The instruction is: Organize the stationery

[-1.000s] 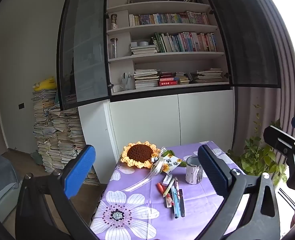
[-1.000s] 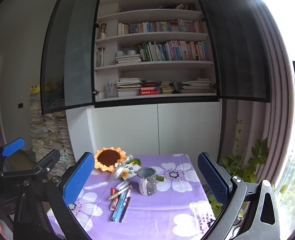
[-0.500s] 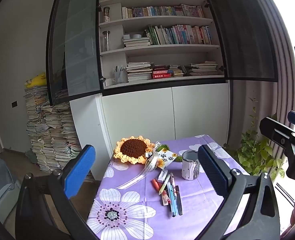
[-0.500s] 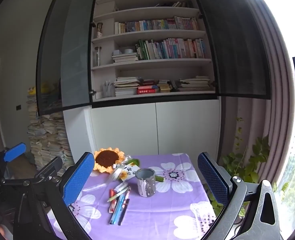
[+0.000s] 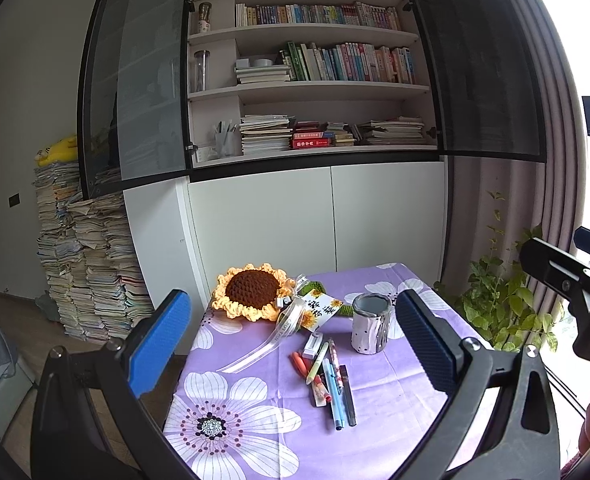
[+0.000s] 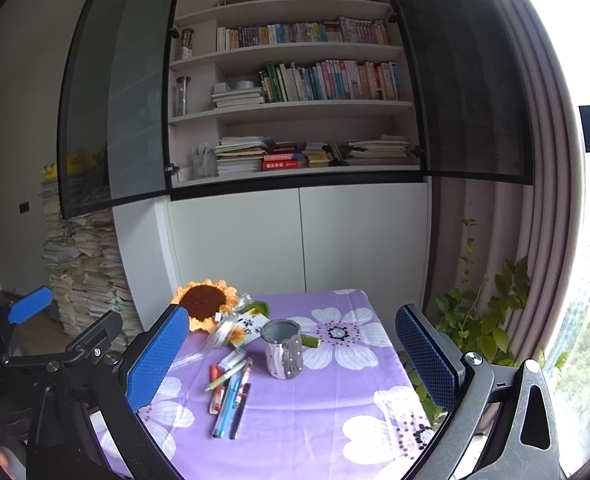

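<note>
Here, both tools, left (image 5: 295, 344) and right (image 6: 291, 356), hung wide open and empty above the worktop (image 6: 335, 408); pens (image 6: 231, 388) lay loose just left of the cup (image 6: 283, 354).

Round the grey pen cup (image 6: 282, 355) there's bare purple tablecloth (image 6: 335, 408) to its right and on the near side, wide enough to come in; to its left the loose pens (image 6: 229, 394) lie fanned close by; behind it, the crochet sunflower (image 6: 203, 307), its ribbon and card (image 6: 248, 327) crowd the far-left corner; beyond the cup stands the white cabinet (image 6: 303, 240).
</note>
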Available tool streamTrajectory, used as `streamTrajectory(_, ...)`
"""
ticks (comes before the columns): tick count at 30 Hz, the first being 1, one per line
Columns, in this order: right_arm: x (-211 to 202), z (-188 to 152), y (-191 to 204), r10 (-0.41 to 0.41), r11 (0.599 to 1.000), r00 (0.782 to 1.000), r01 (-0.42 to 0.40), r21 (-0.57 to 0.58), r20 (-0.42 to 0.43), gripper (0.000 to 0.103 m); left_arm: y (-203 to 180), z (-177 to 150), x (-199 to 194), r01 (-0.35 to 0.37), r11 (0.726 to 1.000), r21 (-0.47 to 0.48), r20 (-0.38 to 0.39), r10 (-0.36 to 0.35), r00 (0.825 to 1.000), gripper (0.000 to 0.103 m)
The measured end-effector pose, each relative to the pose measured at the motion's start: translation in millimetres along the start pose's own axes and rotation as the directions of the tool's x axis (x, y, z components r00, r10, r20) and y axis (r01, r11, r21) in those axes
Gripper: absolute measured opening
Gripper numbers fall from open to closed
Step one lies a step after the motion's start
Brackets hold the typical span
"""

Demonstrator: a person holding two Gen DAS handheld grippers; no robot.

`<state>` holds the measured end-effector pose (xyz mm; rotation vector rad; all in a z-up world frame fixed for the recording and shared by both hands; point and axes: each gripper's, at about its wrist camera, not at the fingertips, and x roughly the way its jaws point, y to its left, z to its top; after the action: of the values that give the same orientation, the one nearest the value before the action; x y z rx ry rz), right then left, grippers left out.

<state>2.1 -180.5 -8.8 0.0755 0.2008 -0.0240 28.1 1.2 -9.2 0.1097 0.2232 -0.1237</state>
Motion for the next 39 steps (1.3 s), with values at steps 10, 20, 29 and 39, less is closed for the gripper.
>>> streamTrajectory(10, 26.2, -6.8, -0.7, 0.011, 1.000, 1.000, -0.012, -0.015, -0.027, 0.103, -9.8, -1.4, 23.2, -0.009, 1.000, 0.014, -0.019, 0.009, 1.000, 0.102)
streamTrajectory(20, 44.1, -6.3, -11.6, 0.051, 0.999, 0.998, -0.051, 0.014, -0.041, 0.103, -14.2, -0.5, 31.5, -0.036, 0.999, 0.033, -0.028, 0.037, 0.999, 0.102)
streamTrajectory(29, 45.5, -7.1, -13.5, 0.064, 0.998, 0.997, -0.063, 0.021, -0.047, 0.103, -14.3, -2.1, 30.2, -0.041, 0.999, 0.023, -0.036, 0.042, 0.998, 0.102)
streamTrajectory(39, 45.4, -7.6, -13.5, 0.063, 0.998, 0.997, -0.062, 0.022, -0.044, 0.103, -17.5, -4.4, 35.0, -0.042, 0.999, 0.022, -0.056, 0.043, 0.997, 0.102)
